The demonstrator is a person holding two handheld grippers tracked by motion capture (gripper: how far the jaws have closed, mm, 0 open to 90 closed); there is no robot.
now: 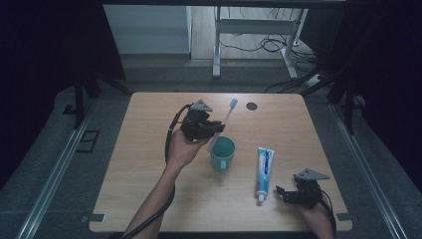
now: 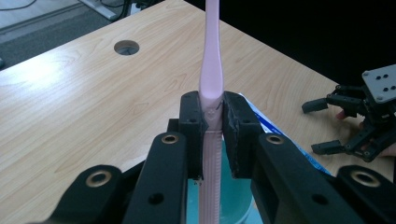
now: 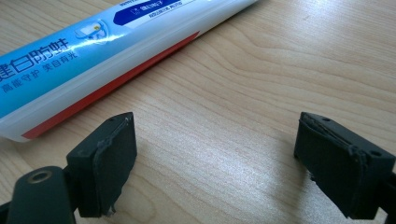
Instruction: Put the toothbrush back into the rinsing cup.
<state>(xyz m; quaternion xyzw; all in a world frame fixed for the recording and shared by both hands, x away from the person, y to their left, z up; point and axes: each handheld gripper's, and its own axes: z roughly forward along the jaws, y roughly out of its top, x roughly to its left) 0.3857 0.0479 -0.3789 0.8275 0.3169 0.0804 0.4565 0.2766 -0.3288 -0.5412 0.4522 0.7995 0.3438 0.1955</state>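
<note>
In the high view my left gripper (image 1: 216, 127) hangs over the middle of the table, shut on a pink toothbrush (image 1: 228, 113). The brush head points to the far side. Its handle slants down to the rim of a teal cup (image 1: 222, 153). The left gripper view has the black pads (image 2: 233, 122) clamped on the toothbrush (image 2: 212, 70), with the cup (image 2: 236, 207) just beneath. A blue and white toothpaste tube (image 1: 264, 170) lies flat right of the cup. My right gripper (image 1: 281, 195) rests open by the tube's near end; its jaws (image 3: 215, 154) stand wide over bare wood beside the tube (image 3: 93, 51).
The wooden table (image 1: 149, 174) has a round cable hole (image 1: 252, 106) near its far edge, also seen in the left gripper view as the hole (image 2: 126, 47). Desk legs and cables stand on the floor beyond. A cable trails from each gripper.
</note>
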